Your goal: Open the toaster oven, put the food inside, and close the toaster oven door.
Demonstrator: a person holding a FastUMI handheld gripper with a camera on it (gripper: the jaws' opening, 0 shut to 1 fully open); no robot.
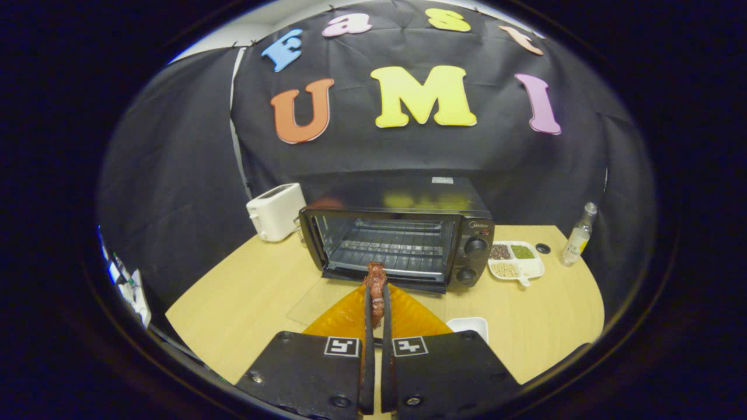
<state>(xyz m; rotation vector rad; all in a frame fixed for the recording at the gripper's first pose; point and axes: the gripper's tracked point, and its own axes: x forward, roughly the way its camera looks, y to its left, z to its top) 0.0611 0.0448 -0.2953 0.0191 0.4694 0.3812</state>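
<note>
Desk (251, 303): a pale wooden top with a rounded front edge; it carries everything listed below.
Toaster oven (402, 239): black, set at the middle of the desk against the booth's dark wall. Its glass door (327, 297) is folded down flat toward the viewer, so the cavity is open and the wire rack (391, 245) inside is plain to see. Two round knobs sit one above the other on its right-hand panel.
Toaster (275, 211): a white pop-up toaster, just left of the toaster oven and a little behind it.
Orange plate (408, 318): translucent orange, on the desk directly under the jaws and in front of the lowered door.
Divided tray (517, 260): white, just right of the toaster oven, holding separate heaps of dark, green and pale grains.
White dish (470, 325): small, right of the orange plate, partly hidden behind the gripper body.
Bottle (579, 234): clear with a pale label, upright, right of the divided tray near the desk's edge.
Gripper (377, 291): its jaws are nearly together and clamped on the food.
Food (376, 286): a reddish-brown, glossy piece pinched between the jaws, its top end sticking out past their tips; it is held above the orange plate, just short of the open toaster oven.
</note>
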